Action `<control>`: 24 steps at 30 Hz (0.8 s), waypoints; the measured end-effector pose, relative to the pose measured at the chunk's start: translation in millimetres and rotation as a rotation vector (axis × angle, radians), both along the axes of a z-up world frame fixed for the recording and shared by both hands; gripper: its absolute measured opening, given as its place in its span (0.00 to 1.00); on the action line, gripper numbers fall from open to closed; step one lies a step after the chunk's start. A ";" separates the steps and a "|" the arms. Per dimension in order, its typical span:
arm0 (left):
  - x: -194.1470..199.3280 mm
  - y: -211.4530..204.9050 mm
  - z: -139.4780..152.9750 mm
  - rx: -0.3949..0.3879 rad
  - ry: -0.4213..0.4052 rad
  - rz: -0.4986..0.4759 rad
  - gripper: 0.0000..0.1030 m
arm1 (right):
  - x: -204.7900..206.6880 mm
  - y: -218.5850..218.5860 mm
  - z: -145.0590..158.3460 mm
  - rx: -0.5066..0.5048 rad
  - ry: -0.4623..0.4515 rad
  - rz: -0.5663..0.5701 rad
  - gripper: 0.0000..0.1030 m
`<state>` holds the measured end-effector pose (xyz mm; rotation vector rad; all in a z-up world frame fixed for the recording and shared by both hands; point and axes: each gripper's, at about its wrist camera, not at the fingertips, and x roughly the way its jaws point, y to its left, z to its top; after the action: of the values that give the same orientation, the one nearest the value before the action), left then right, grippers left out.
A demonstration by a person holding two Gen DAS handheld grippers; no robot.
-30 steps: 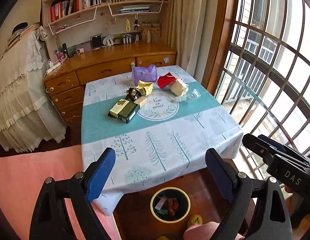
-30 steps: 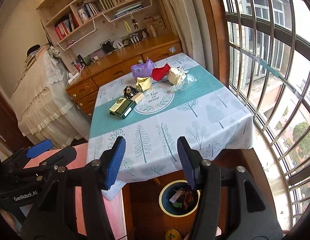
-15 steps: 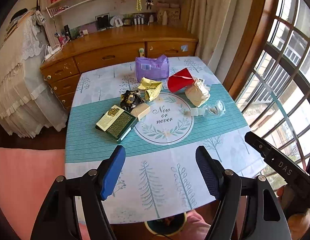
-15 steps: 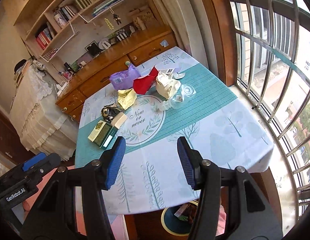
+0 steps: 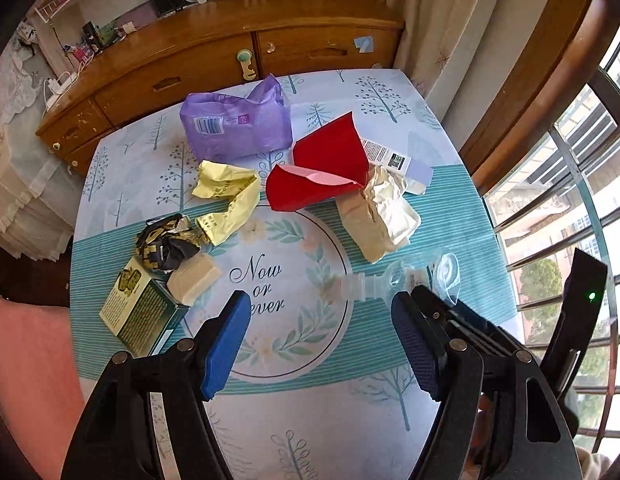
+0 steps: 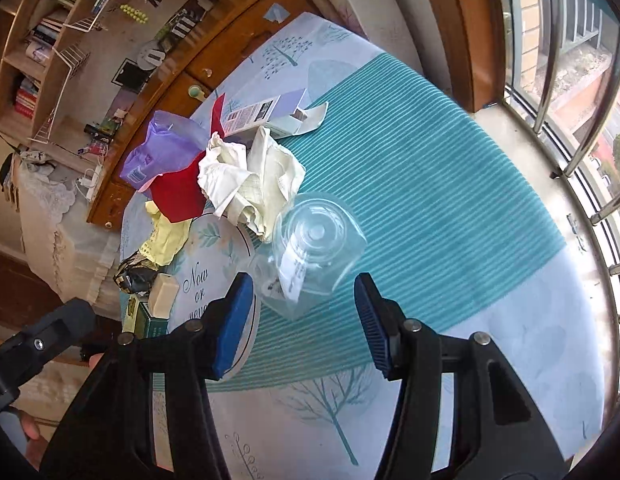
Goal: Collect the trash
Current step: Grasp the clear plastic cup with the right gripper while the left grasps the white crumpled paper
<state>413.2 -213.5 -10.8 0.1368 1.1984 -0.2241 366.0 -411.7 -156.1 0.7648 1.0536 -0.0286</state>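
Observation:
Trash lies on the tree-print tablecloth [image 5: 350, 420]: a purple bag [image 5: 233, 128], red paper [image 5: 322, 172], a yellow wrapper [image 5: 225, 200], a black-gold crumpled wrapper [image 5: 165, 244], a beige block [image 5: 193, 278], a green box [image 5: 141, 312], crumpled cream paper [image 5: 382, 216], a lilac carton [image 5: 414, 164] and a crushed clear bottle [image 5: 394, 280]. My left gripper [image 5: 320, 304] hangs open above the "Now or never" print, holding nothing. My right gripper [image 6: 303, 292] is open just in front of the clear bottle [image 6: 314, 252], whose near end lies between the fingertips without touching the pads.
A wooden sideboard [image 5: 229, 56] with drawers stands behind the table. Window bars [image 6: 570, 80] and a curtain [image 5: 422, 20] close off the right side. Lace-covered furniture [image 5: 21, 140] and pink fabric [image 5: 25, 360] are on the left.
Both grippers have come forward and down from beyond the table's near edge to over the trash. The floor bin has dropped out of view. The left jaws have narrowed a little.

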 end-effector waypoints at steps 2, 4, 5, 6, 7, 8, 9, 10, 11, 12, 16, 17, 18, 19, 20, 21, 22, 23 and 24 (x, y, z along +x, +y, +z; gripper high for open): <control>12.5 -5.8 -5.5 -0.016 0.020 0.010 0.72 | 11.3 3.9 -7.8 0.007 -0.002 0.011 0.49; 25.1 -12.1 -12.4 -0.032 0.041 0.014 0.72 | 21.3 3.0 -13.0 -0.010 -0.007 0.020 0.47; 29.7 -13.5 -15.4 -0.042 0.054 0.016 0.72 | 24.0 4.4 -13.9 -0.023 -0.005 0.028 0.39; 34.4 -16.5 -18.7 -0.051 0.066 0.018 0.72 | 27.4 4.5 -15.6 -0.028 -0.004 0.045 0.30; 40.9 -20.4 -23.0 -0.060 0.080 0.023 0.72 | 31.5 1.8 -17.8 -0.024 -0.006 0.059 0.29; 47.2 -23.8 -27.2 -0.066 0.093 0.028 0.72 | 32.2 -0.1 -17.2 -0.028 -0.009 0.068 0.28; 53.0 -27.6 -32.1 -0.069 0.104 0.033 0.72 | 33.3 -3.0 -16.1 -0.041 -0.011 0.076 0.28; 59.1 -32.2 -37.5 -0.071 0.117 0.038 0.72 | 31.3 -5.7 -13.6 -0.052 -0.016 0.081 0.28; 64.1 -35.9 -42.3 -0.072 0.128 0.042 0.72 | 31.6 -10.3 -12.1 -0.057 -0.020 0.085 0.28; 69.1 -39.2 -47.0 -0.076 0.139 0.048 0.72 | 28.8 -15.8 -10.4 -0.058 -0.022 0.087 0.27; 85.1 -54.9 -64.4 -0.085 0.166 0.054 0.72 | 22.7 -35.0 -4.2 -0.078 -0.025 0.088 0.26; 88.0 -58.4 -68.0 -0.078 0.167 0.054 0.72 | 21.6 -38.7 -2.8 -0.085 -0.026 0.088 0.26; 90.2 -61.1 -71.4 -0.072 0.169 0.053 0.72 | 17.5 -42.0 -0.9 -0.092 -0.028 0.086 0.26; 92.8 -63.9 -75.0 -0.067 0.172 0.052 0.72 | 17.9 -44.6 0.3 -0.095 -0.029 0.087 0.26; 95.5 -65.9 -78.5 -0.063 0.172 0.054 0.72 | 17.0 -46.7 1.5 -0.096 -0.031 0.085 0.26; 98.0 -68.5 -82.1 -0.057 0.171 0.054 0.72 | 16.5 -47.7 2.2 -0.097 -0.031 0.083 0.26; 100.7 -70.0 -85.2 -0.050 0.167 0.051 0.72 | 17.5 -48.3 2.3 -0.097 -0.029 0.083 0.25; 101.5 -71.3 -88.7 -0.041 0.159 0.040 0.66 | 14.0 -49.2 2.6 -0.095 -0.029 0.084 0.25; 102.6 -74.1 -93.6 -0.025 0.150 0.022 0.58 | 11.6 -49.6 2.5 -0.094 -0.031 0.086 0.25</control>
<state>515.8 -287.6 -104.4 0.0858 1.3449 -0.2328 377.6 -461.3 -153.6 0.6332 1.0469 0.0071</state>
